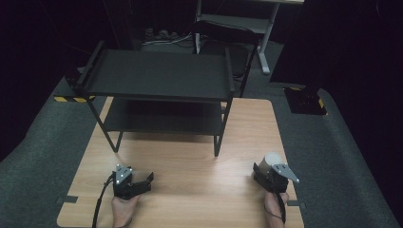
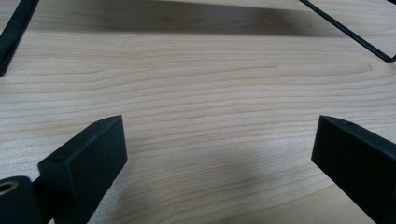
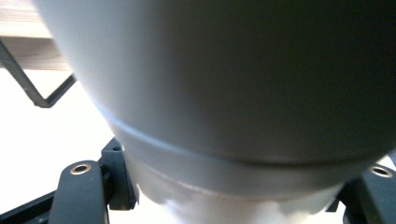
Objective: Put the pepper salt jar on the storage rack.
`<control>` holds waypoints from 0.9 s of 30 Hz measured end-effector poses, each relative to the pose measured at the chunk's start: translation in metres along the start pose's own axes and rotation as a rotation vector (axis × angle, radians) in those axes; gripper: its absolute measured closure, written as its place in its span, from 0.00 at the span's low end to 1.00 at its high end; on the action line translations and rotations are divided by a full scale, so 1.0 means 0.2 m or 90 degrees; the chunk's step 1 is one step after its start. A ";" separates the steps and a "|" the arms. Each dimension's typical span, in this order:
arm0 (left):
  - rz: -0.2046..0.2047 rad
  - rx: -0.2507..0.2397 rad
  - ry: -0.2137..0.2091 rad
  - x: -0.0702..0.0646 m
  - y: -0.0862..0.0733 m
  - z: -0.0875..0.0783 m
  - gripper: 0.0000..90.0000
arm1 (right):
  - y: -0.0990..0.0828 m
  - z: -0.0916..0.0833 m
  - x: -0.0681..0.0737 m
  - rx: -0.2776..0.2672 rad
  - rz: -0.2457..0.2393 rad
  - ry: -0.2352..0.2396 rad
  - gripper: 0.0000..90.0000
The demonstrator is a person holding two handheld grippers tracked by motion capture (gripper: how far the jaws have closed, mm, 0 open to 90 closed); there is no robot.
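A pale grey cup-like thing [image 1: 272, 158] stands near the right edge of the wooden table [image 1: 190, 161]. My right gripper [image 1: 267, 167] is shut on it from the near side. In the right gripper view the grey cup [image 3: 233, 84] sits very close, its lower part pinched between the two black jaws of the right gripper [image 3: 233, 191]. Near the table's front left, my left gripper [image 1: 145, 182] lies low over the wood. In its own view the left gripper [image 2: 219, 135] stands open, with bare wood between the jaws.
A black two-tier metal shelf [image 1: 159, 73] stands on the far half of the table; its thin legs [image 2: 345, 30] reach down to the wood. Grey carpet surrounds the table. A desk frame [image 1: 237, 23] stands behind in the dark.
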State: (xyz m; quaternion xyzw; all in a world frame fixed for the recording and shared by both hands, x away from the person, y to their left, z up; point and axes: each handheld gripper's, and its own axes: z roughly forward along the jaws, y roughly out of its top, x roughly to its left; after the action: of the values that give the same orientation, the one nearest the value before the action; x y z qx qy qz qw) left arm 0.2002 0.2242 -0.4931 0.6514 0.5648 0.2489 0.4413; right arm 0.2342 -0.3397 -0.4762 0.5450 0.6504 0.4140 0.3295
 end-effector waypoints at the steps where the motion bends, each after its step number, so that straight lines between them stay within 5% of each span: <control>1: 0.000 0.000 0.000 0.00 0.00 0.00 0.04 | 0.01 -0.01 0.00 -0.003 -0.002 0.006 0.32; 9: 0.000 -0.001 -0.001 0.00 0.00 0.00 0.04 | 0.10 -0.05 0.07 -0.032 -0.056 0.071 0.32; 20: 0.001 -0.011 -0.016 0.02 -0.01 -0.01 0.04 | 0.41 -0.06 0.35 -0.062 -0.168 0.278 0.32; 27: -0.004 -0.020 -0.020 0.03 -0.03 -0.02 0.04 | 0.63 -0.03 0.51 -0.108 -0.211 0.353 0.32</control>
State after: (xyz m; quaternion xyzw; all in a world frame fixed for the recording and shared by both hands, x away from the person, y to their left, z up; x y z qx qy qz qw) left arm 0.1956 0.2306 -0.4967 0.6465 0.5558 0.2460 0.4611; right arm 0.2644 -0.2319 -0.3583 0.2690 0.7582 0.5401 0.2471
